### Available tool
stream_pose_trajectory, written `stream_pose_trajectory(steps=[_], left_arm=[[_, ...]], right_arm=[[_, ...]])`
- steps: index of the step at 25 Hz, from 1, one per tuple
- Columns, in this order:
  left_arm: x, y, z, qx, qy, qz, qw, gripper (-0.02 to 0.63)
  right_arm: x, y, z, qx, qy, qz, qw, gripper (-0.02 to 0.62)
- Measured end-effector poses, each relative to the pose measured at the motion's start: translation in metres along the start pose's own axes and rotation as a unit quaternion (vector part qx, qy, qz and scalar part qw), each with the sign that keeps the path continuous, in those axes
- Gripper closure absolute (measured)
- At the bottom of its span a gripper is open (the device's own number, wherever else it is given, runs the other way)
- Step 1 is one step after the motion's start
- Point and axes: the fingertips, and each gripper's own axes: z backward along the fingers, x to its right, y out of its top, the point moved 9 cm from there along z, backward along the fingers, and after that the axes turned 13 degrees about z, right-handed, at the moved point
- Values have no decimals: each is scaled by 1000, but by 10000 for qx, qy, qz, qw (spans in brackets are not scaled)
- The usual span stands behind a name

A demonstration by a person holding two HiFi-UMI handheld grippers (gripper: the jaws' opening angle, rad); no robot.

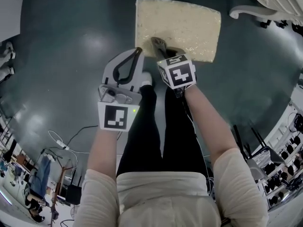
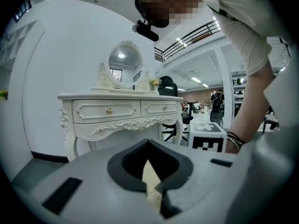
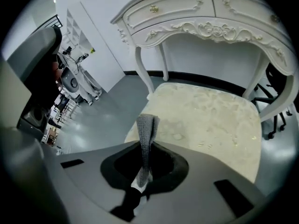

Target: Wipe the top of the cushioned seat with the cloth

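Two claws are in your hands, and both sit at the near edge of the cushioned seat (image 1: 189, 22). Your right claw (image 1: 164, 52) is pressed together on the grey knitted cloth (image 1: 157, 44), pinching a narrow fold of it. In the right gripper view the cloth (image 3: 146, 134) sticks out past that claw (image 3: 140, 183), with its free end over the seat's (image 3: 210, 115) near edge. You cannot tell from either view whether the cloth touches the cushion. Your left claw (image 1: 138, 53) holds nothing, its tips meeting just beside the seat's near-left corner, above the grey floor (image 1: 57, 56). In the left gripper view that claw (image 2: 153, 190) shows only a thin slit, with the cream cushion behind it. A white dressing table (image 3: 187, 13) stands over the seat's far side.
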Motion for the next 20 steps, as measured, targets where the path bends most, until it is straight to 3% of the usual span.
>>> stream_pose_trajectory(steps=[5,11,20], left_arm=[[-31,-10,21,-13,84,5,10000,604],[-53,-22,28,-109,210,166,9996,604],[-31,-21,5,-25,109,238,9997,604]], right_arm=[[-32,19,-33,-8,144,36,9999,565],[-38,21,-54,-76,176,-54,9998,565],[-12,7,-42,-94,259,-79,9996,565]])
